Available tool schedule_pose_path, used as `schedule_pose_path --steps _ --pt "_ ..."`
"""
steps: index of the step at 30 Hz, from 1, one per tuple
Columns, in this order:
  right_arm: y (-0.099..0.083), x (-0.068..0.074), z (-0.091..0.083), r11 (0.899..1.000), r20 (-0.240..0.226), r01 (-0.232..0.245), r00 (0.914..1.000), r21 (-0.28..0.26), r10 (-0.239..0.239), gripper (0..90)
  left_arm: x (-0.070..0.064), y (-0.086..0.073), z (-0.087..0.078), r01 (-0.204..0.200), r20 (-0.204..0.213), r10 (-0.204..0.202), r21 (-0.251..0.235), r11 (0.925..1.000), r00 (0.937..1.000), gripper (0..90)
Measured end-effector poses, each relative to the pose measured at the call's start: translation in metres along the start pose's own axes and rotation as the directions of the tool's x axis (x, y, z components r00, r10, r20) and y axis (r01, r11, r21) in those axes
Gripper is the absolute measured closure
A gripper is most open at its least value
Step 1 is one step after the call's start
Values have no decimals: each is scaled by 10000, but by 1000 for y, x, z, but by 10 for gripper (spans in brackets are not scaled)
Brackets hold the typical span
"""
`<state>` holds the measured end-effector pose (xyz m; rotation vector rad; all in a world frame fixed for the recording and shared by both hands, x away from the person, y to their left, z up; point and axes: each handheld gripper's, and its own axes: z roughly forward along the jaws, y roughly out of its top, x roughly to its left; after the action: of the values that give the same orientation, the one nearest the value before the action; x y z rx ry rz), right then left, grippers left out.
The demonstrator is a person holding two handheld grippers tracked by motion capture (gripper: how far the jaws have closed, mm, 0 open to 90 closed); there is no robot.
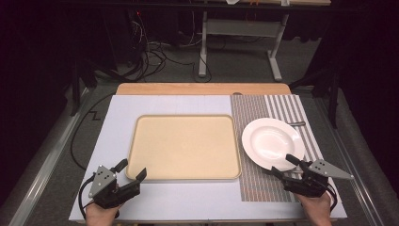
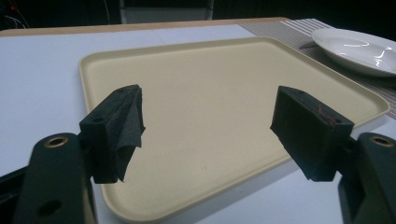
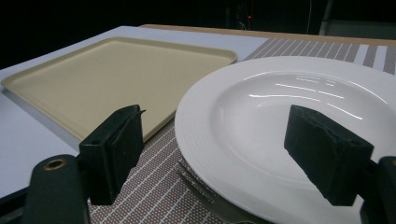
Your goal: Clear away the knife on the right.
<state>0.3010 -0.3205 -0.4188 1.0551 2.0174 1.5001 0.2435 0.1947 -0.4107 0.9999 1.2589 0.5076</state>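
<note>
A bare beige tray (image 1: 183, 146) lies in the middle of the white table top. To its right, a white plate (image 1: 273, 143) rests on a striped placemat (image 1: 256, 186). My left gripper (image 1: 132, 169) is open at the tray's near left corner, with the tray (image 2: 224, 93) spread between its jaws. My right gripper (image 1: 283, 166) is open at the plate's near rim, and the plate (image 3: 299, 107) shows between its jaws. A fork (image 3: 203, 193) lies on the mat with its tines at the plate's near edge. Neither gripper holds anything.
A metal utensil handle (image 1: 296, 124) sticks out at the plate's far right side. A wooden strip (image 1: 202, 88) runs along the table's far edge. Beyond it stand table legs and loose cables (image 1: 150, 56) on the floor.
</note>
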Motion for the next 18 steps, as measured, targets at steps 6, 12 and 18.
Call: schedule_pose_path --steps 6,12,18 --pt "0 -2 -1 9997 -51 -259 9997 1 259 181 0 0 0 -44 -4 44 24 10000 10000 260" --pt "1 1 0 9998 40 -214 9998 4 214 161 -1 0 0 -26 6 26 19 10000 10000 260" --pt "1 0 -2 9994 99 -295 9995 -181 297 151 0 0 1 -26 -33 26 15 10000 10000 260"
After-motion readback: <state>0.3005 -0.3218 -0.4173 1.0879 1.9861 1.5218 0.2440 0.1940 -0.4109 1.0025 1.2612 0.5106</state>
